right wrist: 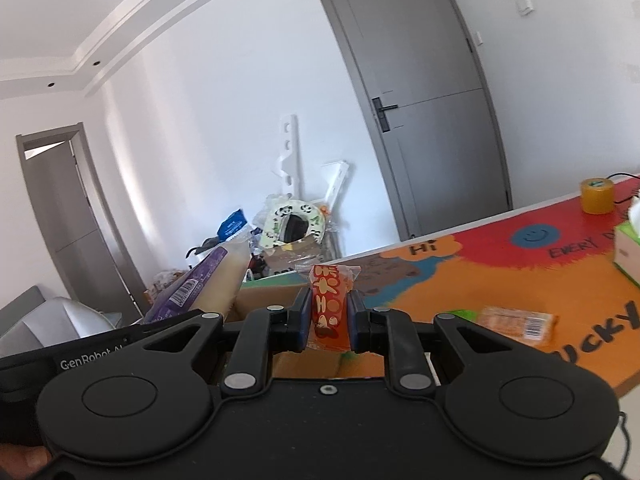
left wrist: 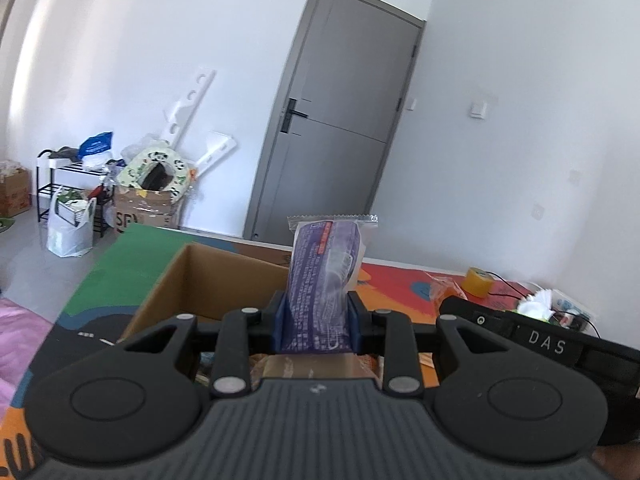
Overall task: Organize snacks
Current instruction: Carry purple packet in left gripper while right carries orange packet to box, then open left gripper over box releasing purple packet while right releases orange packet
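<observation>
Purple snack packet (left wrist: 326, 280) between left gripper (left wrist: 319, 322) fingers

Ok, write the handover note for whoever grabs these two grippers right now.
Left gripper: shut on the purple snack pack, held upright over the open cardboard box.
Right gripper: shut on the orange snack pack, also near the box.
Done: some items seem to lie in the box already, though they are mostly hidden.
Left: drop both packs in, then fetch the orange wrapped snack lying on the colourful mat. The tape roll and tissue box are not snacks.
</observation>
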The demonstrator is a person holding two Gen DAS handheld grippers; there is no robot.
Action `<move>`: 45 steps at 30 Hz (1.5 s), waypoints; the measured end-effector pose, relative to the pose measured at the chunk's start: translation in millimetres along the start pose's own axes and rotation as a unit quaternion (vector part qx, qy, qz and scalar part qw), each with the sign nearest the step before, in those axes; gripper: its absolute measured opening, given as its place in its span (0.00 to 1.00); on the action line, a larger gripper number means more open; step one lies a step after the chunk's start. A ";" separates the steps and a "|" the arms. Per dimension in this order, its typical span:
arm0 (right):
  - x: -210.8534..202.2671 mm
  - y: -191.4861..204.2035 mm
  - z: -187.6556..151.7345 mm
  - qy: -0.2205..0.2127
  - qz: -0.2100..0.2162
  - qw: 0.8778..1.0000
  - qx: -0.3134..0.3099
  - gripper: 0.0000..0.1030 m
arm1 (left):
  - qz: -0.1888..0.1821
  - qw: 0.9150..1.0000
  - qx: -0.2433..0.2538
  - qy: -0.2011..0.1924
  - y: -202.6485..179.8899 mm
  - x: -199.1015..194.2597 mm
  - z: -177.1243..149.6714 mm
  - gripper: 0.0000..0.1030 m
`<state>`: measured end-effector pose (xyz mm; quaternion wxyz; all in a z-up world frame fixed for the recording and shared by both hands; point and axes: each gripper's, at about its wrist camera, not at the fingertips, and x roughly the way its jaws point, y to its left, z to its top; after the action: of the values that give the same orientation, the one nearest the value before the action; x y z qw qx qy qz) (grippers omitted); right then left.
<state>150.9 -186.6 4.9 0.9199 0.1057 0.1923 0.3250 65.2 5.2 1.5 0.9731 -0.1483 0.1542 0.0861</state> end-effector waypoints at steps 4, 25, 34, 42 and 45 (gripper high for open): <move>12.1 12.8 0.5 0.003 0.012 1.000 -0.005 0.19 | 0.011 1.000 -0.007 -0.004 14.9 3.9 3.9 0.29; 76.8 47.7 -7.8 0.047 0.027 0.998 -0.019 0.19 | 0.086 0.996 -0.034 0.010 68.7 44.3 6.5 0.32; 85.2 57.6 -4.4 0.040 0.024 0.999 -0.026 0.41 | 0.074 0.996 -0.051 0.016 77.4 37.3 8.4 0.48; 58.7 37.0 -10.0 0.026 0.000 1.000 0.003 0.73 | 0.079 0.996 -0.051 0.012 65.0 32.7 5.2 0.75; 47.1 24.7 -12.2 0.023 -0.008 1.000 0.015 0.78 | 0.079 0.996 -0.044 0.009 55.0 31.7 4.0 0.81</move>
<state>165.6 -136.7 -11.7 0.9160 0.1104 0.2192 0.3172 84.2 62.1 -19.6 0.9544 -0.1788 0.1704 0.1677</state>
